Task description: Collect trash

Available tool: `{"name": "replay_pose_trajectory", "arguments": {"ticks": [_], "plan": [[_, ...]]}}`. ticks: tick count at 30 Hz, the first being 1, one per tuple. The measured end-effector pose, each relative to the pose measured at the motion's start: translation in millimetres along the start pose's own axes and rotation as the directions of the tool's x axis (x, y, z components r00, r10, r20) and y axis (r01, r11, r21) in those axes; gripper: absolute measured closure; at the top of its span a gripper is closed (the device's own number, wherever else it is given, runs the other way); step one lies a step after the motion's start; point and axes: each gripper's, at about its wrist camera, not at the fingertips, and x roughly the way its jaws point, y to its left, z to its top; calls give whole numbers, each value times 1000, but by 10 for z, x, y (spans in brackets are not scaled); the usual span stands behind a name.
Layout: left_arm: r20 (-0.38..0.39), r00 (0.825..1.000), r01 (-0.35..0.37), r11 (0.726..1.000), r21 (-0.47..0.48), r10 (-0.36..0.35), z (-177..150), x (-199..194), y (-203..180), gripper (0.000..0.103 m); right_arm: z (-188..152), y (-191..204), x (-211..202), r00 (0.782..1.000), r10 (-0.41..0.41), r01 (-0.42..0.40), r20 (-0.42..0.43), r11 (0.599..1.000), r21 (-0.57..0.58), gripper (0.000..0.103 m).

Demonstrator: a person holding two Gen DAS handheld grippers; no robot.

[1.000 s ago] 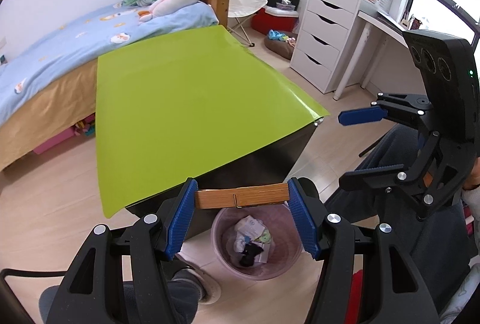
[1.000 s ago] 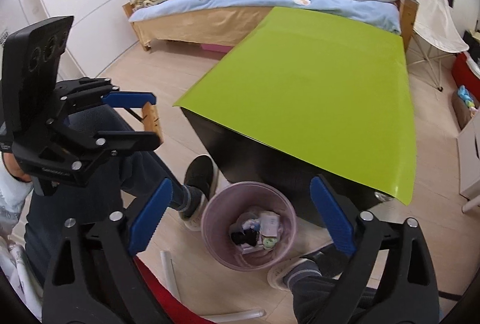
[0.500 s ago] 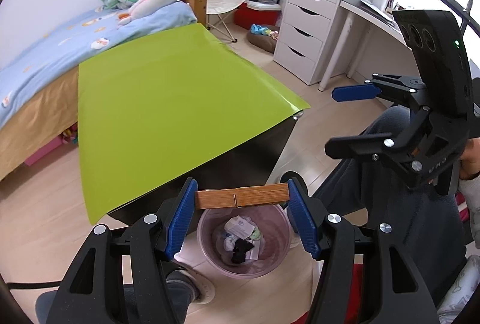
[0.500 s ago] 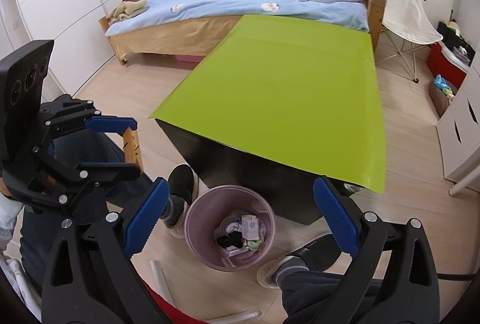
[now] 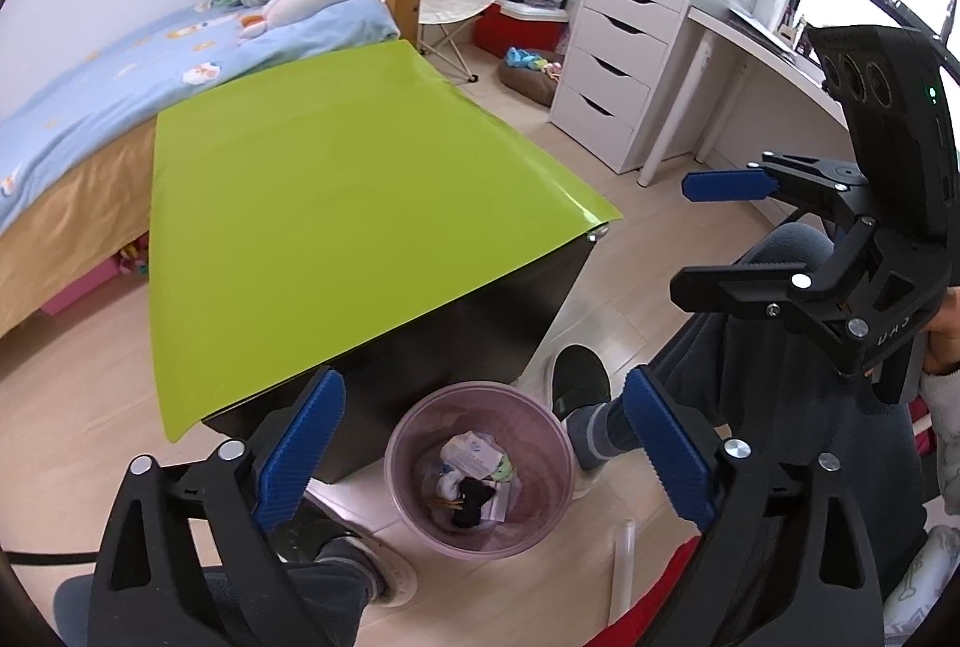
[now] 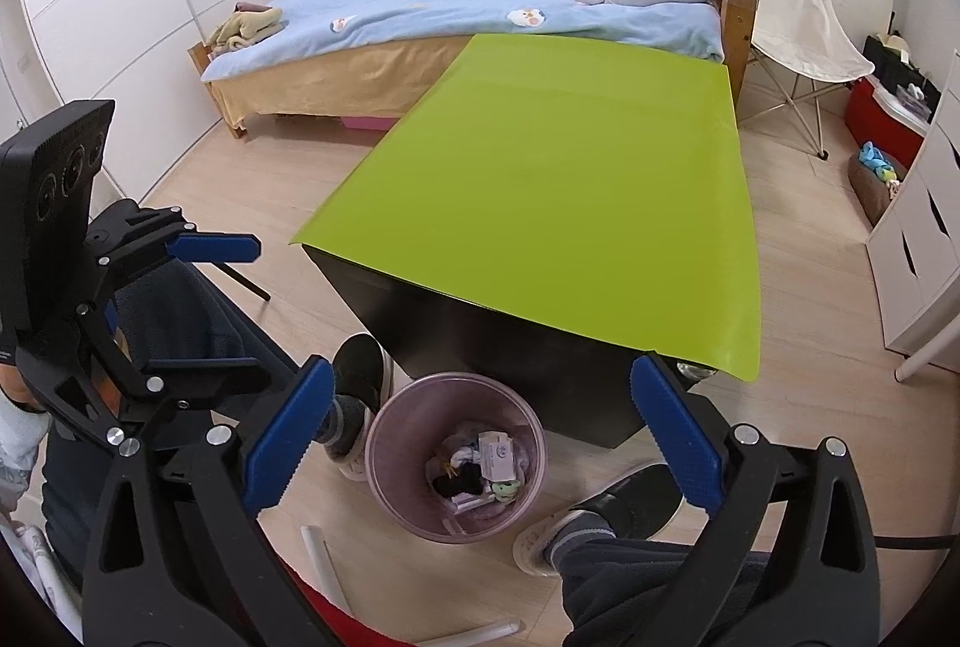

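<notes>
Down on the wooden floor, the pink trash bin stands just beside the near end of the black table with its green cover, between the person's two feet. It already holds a small heap of trash: a white printed packet, something black, a bit of green, and what may be a thin wooden piece, too small to be sure.

By the look of it, the drop step is finished or just ending. The left gripper hangs directly above the bin with its jaws spread wide and nothing between the blue pads. The right gripper hovers over the bin too, jaws equally wide apart and holding nothing.

The green tabletop shows no litter in either view, so the next move probably calls for looking elsewhere in the room for remaining trash, or ending the task if none is left.
</notes>
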Motion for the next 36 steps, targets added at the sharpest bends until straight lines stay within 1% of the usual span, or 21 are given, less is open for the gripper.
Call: {"name": "replay_pose_trajectory", "arguments": {"ticks": [4,7,13,16,19,21,25,27,30,34,36], "plan": [[3,1000,-16,1000,-13,16,-21,10,31,8,4,10,42,1000,-11,11,-6,1000,4,4],[1,999,-34,999,-31,34,-21,31,83,8,13,-1,70,1000,-24,24,-12,1000,14,4],[15,998,-58,996,-68,59,35,36,230,8,127,-22,85,999,-42,42,13,999,21,4],[20,997,-78,993,-88,80,108,34,337,8,229,-75,104,998,-61,60,27,998,30,4],[42,994,-101,990,-98,105,213,8,434,8,370,-122,120,996,-82,80,47,996,37,4],[56,989,-131,985,-109,138,309,-3,520,8,473,-143,122,993,-96,93,71,995,38,4],[90,981,-162,980,-117,173,498,-14,643,8,692,-158,142,987,-122,120,102,992,23,4],[101,977,-175,978,-116,187,580,-13,681,8,776,-158,151,986,-118,117,114,993,19,4],[103,978,-166,978,-123,179,684,12,734,6,900,-184,177,985,-113,111,128,994,23,4],[83,976,-189,974,-123,199,776,86,788,6,994,-205,207,985,-106,103,133,994,28,4],[78,979,-180,976,-125,191,800,110,810,6,1021,-212,228,985,-104,102,134,994,25,4]]}}
